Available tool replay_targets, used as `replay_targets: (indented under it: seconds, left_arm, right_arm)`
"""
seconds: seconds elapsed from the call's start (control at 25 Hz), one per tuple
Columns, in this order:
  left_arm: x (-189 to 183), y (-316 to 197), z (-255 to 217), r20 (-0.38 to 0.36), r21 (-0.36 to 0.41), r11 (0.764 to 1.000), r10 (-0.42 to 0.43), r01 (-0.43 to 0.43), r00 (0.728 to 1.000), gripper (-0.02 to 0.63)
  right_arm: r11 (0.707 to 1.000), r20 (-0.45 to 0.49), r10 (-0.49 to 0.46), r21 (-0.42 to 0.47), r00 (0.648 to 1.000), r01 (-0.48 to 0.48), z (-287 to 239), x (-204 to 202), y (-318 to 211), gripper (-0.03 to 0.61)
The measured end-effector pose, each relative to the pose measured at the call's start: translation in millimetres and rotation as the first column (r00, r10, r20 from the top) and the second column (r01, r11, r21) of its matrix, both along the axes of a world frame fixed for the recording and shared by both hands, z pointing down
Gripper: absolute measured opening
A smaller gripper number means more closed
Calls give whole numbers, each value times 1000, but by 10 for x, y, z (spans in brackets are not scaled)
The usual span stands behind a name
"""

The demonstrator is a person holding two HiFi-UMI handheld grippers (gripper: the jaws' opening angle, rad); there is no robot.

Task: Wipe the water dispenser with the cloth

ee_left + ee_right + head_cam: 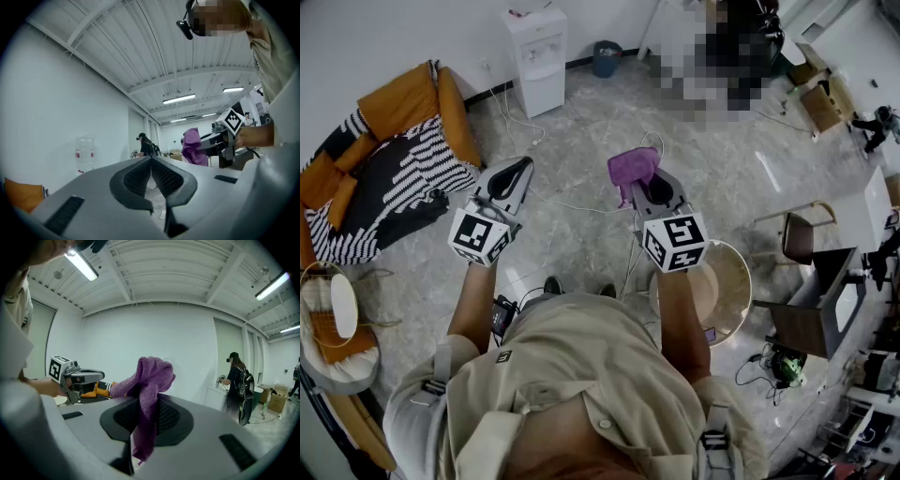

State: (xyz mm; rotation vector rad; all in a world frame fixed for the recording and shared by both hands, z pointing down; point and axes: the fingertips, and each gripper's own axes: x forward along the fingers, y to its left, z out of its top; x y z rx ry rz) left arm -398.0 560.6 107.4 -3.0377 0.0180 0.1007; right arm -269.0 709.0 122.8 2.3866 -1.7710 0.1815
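Observation:
The white water dispenser [536, 58] stands against the far wall, well ahead of both grippers; in the left gripper view it shows faintly as the dispenser [84, 154] at the left wall. A purple cloth [632, 169] is pinched in my right gripper [649, 182], bunched above the jaws and hanging below them, as the cloth [149, 394] shows in the right gripper view. My left gripper [517, 174] is held level beside it, jaws closed together with nothing between them. The cloth [194, 147] also appears in the left gripper view.
An orange sofa with a striped black-and-white blanket [389, 178] sits at the left. White cables [581, 206] run across the marble floor. A round wooden stool [727, 291] is at my right, a chair and desk [811, 281] further right. A blue bin [606, 58] stands beside the dispenser.

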Motion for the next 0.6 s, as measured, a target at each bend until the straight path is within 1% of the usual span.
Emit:
replay_targets:
  seconds: [0.32, 0.6]
  left_arm:
    - [11, -306, 89, 10, -21, 999, 34, -33, 999, 23]
    - [83, -564, 141, 8, -46, 998, 41, -40, 999, 23]
  right_arm:
    - [1000, 12, 29, -3, 1000, -29, 48, -40, -272, 72]
    - [999, 27, 22, 40, 999, -23, -18, -26, -527, 83]
